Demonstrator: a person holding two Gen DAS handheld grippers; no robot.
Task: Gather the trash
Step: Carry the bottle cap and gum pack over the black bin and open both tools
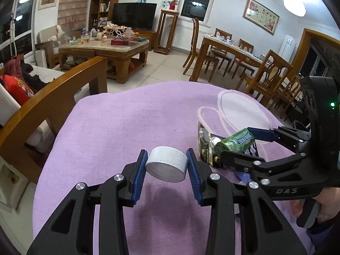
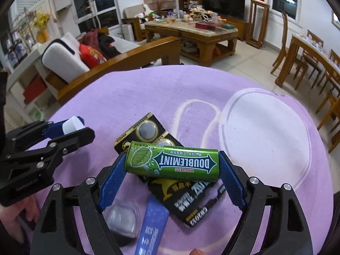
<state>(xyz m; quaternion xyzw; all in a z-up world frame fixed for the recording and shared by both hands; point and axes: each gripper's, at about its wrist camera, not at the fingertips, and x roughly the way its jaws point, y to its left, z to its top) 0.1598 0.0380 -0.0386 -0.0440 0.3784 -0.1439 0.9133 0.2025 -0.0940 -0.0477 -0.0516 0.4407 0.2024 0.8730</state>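
While the left gripper (image 1: 166,165) is clamped on a grey ribbed bottle cap (image 1: 166,164), both blue pads pressing its sides and lifting it clear of the cloth, the right gripper (image 2: 172,166) spans a green gum pack (image 2: 172,163) end to end. Its jaws stand wide, and each pad sits at or against an end of the pack; whether they squeeze it cannot be told for sure, though the pack looks raised above the card beneath.

Just under the right jaws lies a black-and-gold battery card (image 2: 148,133) with round coin cells in blisters, and nearer the wrist a blue wrapper strip (image 2: 152,223) and a clear plastic blister (image 2: 122,216). All of it rests on a purple cloth (image 1: 127,116) with a pale loop pattern, which covers the work surface.

To do this step well, the right hand likely needs a firm, square squeeze on the pack's ends before lifting, since a long smooth pack held by its ends can pivot or slip out. The lift should be straight up so the card below is not dragged. The left hand should hold its cap level and away from the right jaws, which are close beside it.

The pack reads "WRIGLEY'S DOUBLEMINT", upside down from the right wrist. The card shows "CR2016"-like lettering, not fully legible. The right gripper's body bears "DAS".
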